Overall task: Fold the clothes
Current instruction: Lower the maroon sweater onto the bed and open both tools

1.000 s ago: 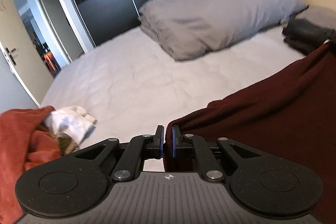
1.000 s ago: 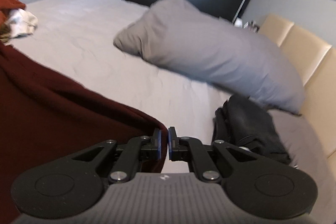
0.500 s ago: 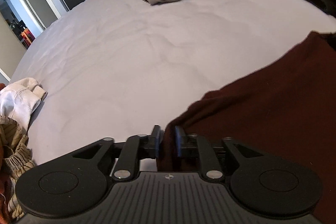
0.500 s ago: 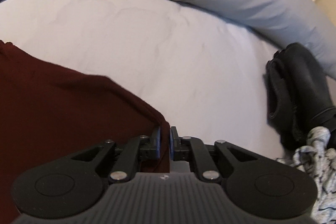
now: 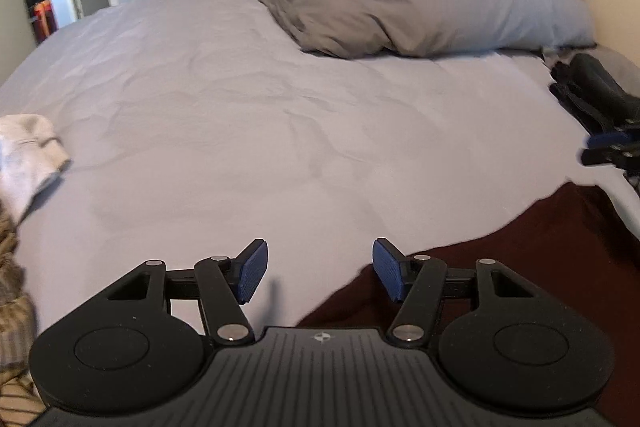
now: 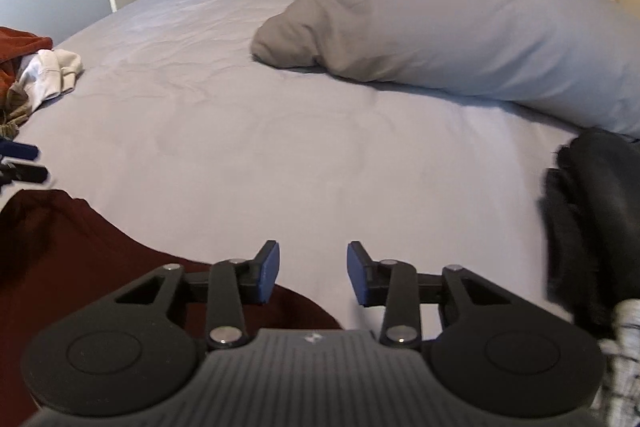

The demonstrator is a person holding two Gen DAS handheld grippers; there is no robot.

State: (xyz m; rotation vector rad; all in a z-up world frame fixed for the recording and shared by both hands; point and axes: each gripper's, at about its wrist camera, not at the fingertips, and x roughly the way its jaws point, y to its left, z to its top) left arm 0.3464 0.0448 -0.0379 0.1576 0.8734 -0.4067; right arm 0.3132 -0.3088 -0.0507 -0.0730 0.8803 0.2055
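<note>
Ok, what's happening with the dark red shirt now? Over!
Both hand-held grippers, left and right, just opened, nothing between the fingers. Dark red shirt lying released on the bed. Nothing in the way.

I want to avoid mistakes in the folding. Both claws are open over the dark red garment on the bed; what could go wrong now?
1. The dark red garment was just released as both claws' jaws opened; its curved edge may lie uneven, so the fold could be crooked.
2. The right claw is close to the black clothing and might catch it.
</note>
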